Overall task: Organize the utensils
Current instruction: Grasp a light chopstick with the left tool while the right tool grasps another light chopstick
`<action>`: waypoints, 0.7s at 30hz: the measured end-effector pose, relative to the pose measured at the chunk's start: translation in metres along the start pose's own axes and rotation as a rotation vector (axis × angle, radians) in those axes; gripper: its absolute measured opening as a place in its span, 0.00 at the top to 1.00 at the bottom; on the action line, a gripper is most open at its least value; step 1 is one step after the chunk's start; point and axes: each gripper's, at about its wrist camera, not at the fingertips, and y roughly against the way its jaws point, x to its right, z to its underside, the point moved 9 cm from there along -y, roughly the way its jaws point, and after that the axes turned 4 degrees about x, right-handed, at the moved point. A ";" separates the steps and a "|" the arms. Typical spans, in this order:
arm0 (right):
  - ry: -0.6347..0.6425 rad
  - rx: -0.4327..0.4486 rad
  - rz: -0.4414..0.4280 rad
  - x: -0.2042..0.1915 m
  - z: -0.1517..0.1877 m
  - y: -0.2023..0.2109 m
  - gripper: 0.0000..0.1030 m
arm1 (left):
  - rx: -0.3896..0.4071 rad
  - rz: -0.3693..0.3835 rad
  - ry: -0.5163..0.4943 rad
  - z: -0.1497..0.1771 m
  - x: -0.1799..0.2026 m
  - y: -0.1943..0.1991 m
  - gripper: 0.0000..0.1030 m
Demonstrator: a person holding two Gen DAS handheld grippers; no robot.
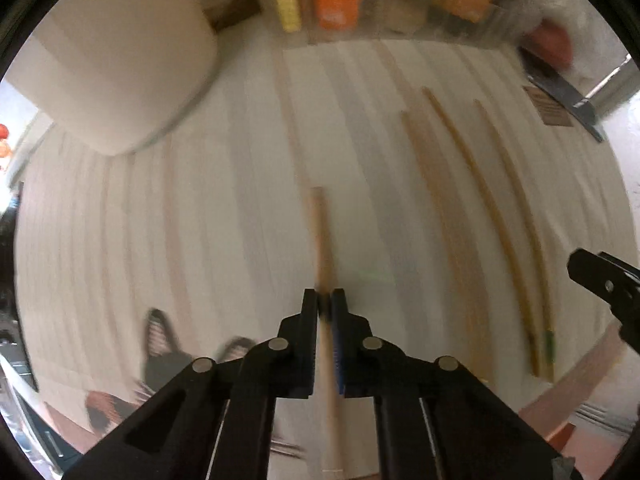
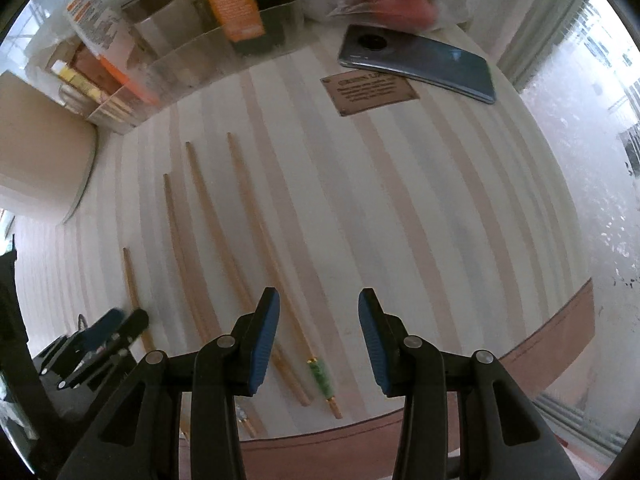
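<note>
Left claw point(image 1: 324, 300) clamping 1 chopstick point(image 1: 320, 232) over striped tabletop point(image 1: 224, 220)

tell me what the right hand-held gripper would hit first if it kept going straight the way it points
Probably bare table. The right hand-held gripper is open with nothing between its fingers, and the nearest chopstick lies just left of that line, though depth is hard to judge.

On the desk point(image 2: 400, 208), four chopsticks lie roughly side by side. Taking the plaque point(image 2: 370, 92) as landmark: the chopsticks point(image 2: 208, 232) lie to its near left, the phone point(image 2: 420, 65) just behind it to the right, and the clear bin point(image 2: 192, 64) to its left.
</note>
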 end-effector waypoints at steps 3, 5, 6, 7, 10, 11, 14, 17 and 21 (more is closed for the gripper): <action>0.041 -0.008 -0.030 -0.017 -0.003 -0.002 0.58 | 0.003 -0.042 0.050 -0.004 -0.032 0.004 0.96; 0.080 -0.010 -0.060 -0.035 -0.004 -0.002 0.58 | 0.002 -0.073 0.084 -0.003 -0.059 0.007 0.96; 0.102 -0.013 -0.075 -0.045 -0.005 -0.003 0.58 | -0.001 -0.082 0.098 -0.002 -0.068 0.008 0.96; 0.127 -0.022 -0.090 -0.058 -0.004 -0.005 0.58 | -0.005 -0.099 0.117 0.000 -0.084 0.009 0.96; 0.187 -0.043 -0.093 -0.086 -0.001 -0.015 0.58 | -0.011 -0.126 0.157 0.007 -0.112 0.013 0.96; 0.198 -0.047 -0.088 -0.091 0.000 -0.019 0.58 | -0.013 -0.132 0.174 0.009 -0.121 0.014 0.96; 0.233 -0.071 -0.053 -0.107 0.005 -0.035 0.58 | -0.021 -0.133 0.219 0.017 -0.140 0.013 0.96; 0.268 -0.101 -0.020 -0.119 0.012 -0.046 0.63 | -0.030 -0.117 0.237 0.017 -0.151 0.010 0.96; 0.276 -0.077 0.035 -0.132 0.011 -0.043 0.90 | -0.033 -0.084 0.232 0.026 -0.154 0.004 0.96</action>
